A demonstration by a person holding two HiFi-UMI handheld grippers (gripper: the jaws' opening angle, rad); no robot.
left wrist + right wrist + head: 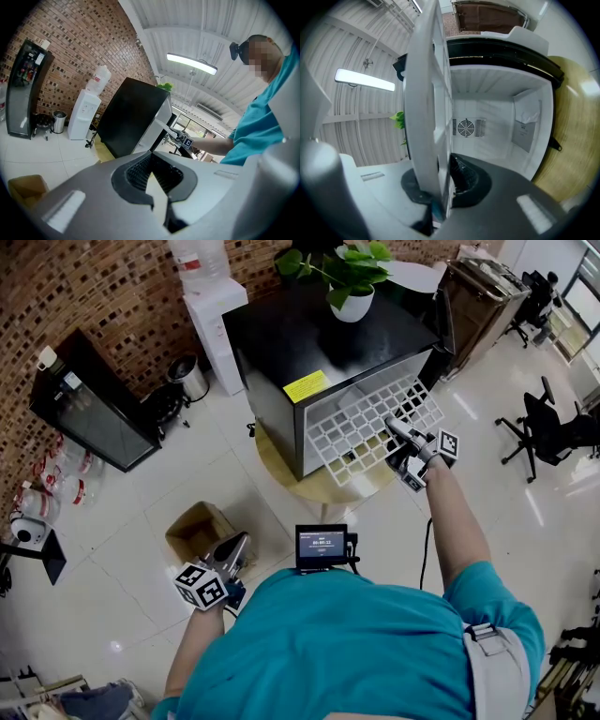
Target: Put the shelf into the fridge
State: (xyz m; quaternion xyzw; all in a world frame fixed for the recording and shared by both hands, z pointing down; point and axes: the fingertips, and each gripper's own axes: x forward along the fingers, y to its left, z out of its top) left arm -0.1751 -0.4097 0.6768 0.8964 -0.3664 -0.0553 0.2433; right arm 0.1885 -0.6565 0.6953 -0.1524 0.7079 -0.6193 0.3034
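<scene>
The black mini fridge (pixel 319 343) stands open towards me, and the right gripper view looks into its white inside (pixel 497 117) with a small fan on the back wall. The white grid shelf (pixel 361 427) hangs tilted at the fridge's opening. My right gripper (pixel 405 448) is shut on the shelf's near right edge. In the right gripper view the shelf (pixel 426 108) shows edge-on between the jaws of my right gripper (pixel 440 161). My left gripper (pixel 230 554) is held low at my left side, far from the fridge. In its own view my left gripper (pixel 151 161) is shut and empty.
The fridge rests on a round wooden platform (pixel 319 486). A potted plant (pixel 352 298) stands on its top. An open cardboard box (pixel 192 531) lies on the floor by my left gripper. A water dispenser (pixel 211 315), a black display cooler (pixel 89 404) and an office chair (pixel 553 427) stand around.
</scene>
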